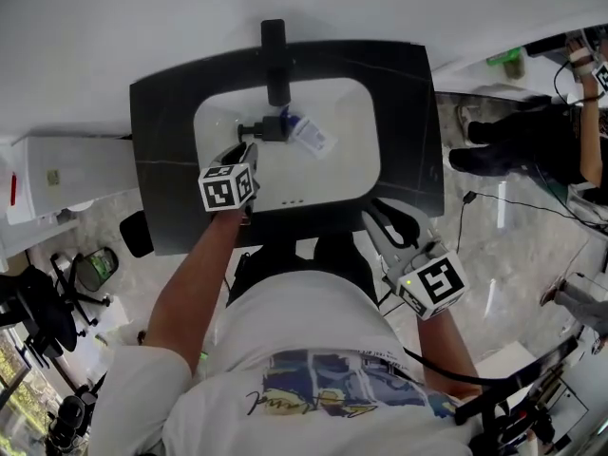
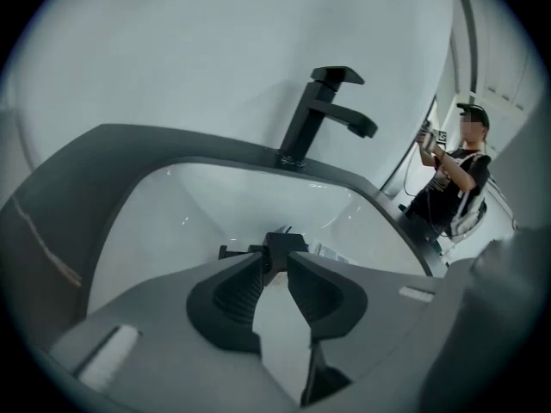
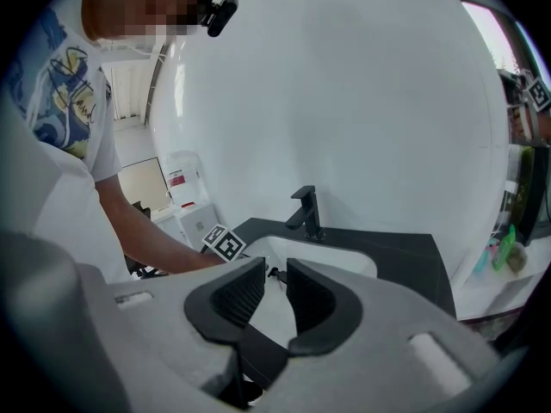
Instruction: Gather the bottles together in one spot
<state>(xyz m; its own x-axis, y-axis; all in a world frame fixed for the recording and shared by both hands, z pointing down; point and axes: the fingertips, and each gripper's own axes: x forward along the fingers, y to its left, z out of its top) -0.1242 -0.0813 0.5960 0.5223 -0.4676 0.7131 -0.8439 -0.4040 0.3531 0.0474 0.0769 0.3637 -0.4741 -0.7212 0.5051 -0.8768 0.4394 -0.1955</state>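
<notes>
Our hands work at a glossy white ceramic basin (image 1: 353, 164) holding one small black-capped bottle (image 1: 304, 133).
Nearest us, the grey moulded-plastic right gripper (image 1: 384, 220) hovers over the matte dark counter (image 1: 410, 112), its ribbed black pads slightly spread and empty. Farther in, the matching left gripper (image 1: 245, 150) dips into the basin, jaws narrowly parted, tips at the cap of the bottle, which lies on its side. We cannot read its white-and-blue label. Behind stands a squared matte black faucet (image 1: 275, 60).

Black faucet (image 1: 275, 60) overhanging basin (image 1: 347, 155), bottle (image 1: 307, 134) under spout, near half free
</notes>
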